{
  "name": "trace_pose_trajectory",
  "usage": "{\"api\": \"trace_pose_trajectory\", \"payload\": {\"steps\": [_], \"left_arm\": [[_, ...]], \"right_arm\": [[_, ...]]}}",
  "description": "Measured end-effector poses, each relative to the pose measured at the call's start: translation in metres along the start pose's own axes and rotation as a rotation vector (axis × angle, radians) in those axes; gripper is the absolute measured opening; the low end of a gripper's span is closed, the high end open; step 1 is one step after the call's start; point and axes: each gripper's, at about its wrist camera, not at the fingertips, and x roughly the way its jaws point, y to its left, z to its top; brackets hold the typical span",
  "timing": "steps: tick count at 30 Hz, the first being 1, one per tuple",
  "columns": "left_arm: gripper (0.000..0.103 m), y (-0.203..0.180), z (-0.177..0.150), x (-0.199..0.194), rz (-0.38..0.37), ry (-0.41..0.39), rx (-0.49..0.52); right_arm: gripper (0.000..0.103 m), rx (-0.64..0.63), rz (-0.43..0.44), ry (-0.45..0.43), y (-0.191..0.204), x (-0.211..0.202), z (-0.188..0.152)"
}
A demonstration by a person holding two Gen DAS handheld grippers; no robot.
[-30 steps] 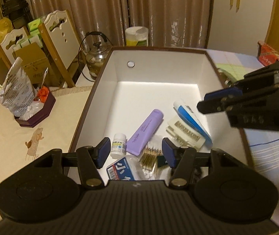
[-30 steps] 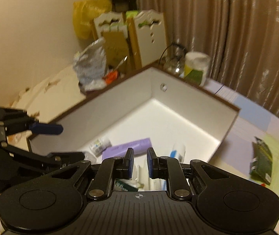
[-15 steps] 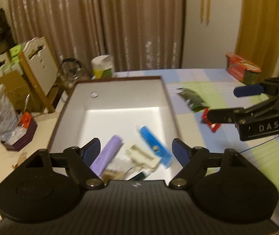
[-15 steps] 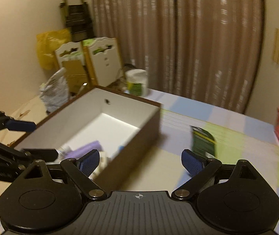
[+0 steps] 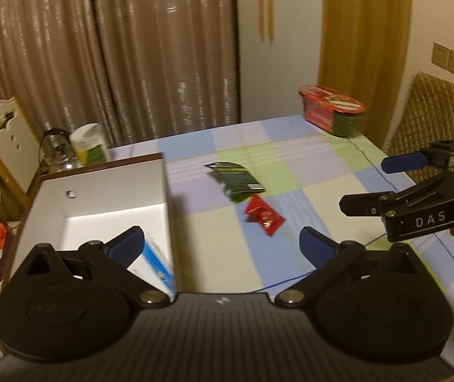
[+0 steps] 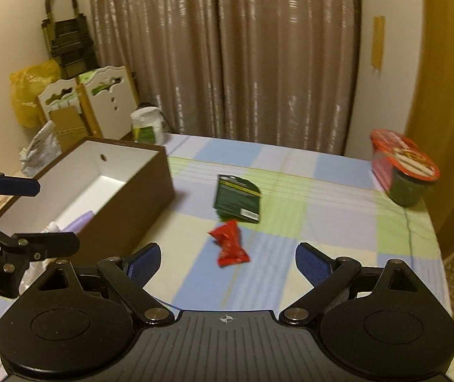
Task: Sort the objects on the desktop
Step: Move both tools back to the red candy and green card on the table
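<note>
**Both grippers spread over the checked cloth, two packets loose beside the box**

The red packet (image 6: 229, 248) lies on the checked cloth of the table (image 6: 338, 222), straight ahead of my right gripper (image 6: 228, 262), whose blue fingers (image 6: 311, 265) are spread wide with nothing between them. Just beyond the red packet, near it but whether touching I cannot tell, lies the dark green packet (image 6: 238, 199), flat with its label side up.

To the left of both stands the brown box (image 6: 137, 197) with its white inside. From the right wrist view I see a purple tube (image 6: 82, 218) and a small white bottle (image 6: 50, 226) lying in it; from the left wrist view a blue-and-white tube (image 5: 157, 265) rests against the near right wall.

My left gripper (image 5: 222, 248) hangs over the box's right wall and the cloth beside it, fingers (image 5: 126, 243) likewise spread and empty. It faces the red packet (image 5: 263, 218) and the green packet (image 5: 238, 181).

At the far right corner of the table sits a red-lidded instant noodle cup (image 6: 405, 172). Behind the box stands a white jar with a green label (image 6: 147, 127); curtains (image 6: 227, 51) hang at the back.
</note>
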Motion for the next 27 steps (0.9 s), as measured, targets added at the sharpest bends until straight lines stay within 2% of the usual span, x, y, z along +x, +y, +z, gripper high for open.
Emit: {"api": "trace_pose_trajectory", "payload": {"steps": [17,27], "left_arm": [[0.102,-0.048,0.004,0.023,-0.038,0.040,0.015],[0.102,-0.059,-0.001,0.046,-0.033,0.088,-0.040]], "right_arm": [[0.094,0.018,-0.024,0.035,-0.041,-0.007,-0.010],[0.094,-0.003,-0.007,0.077,-0.054,0.007,-0.011]]}}
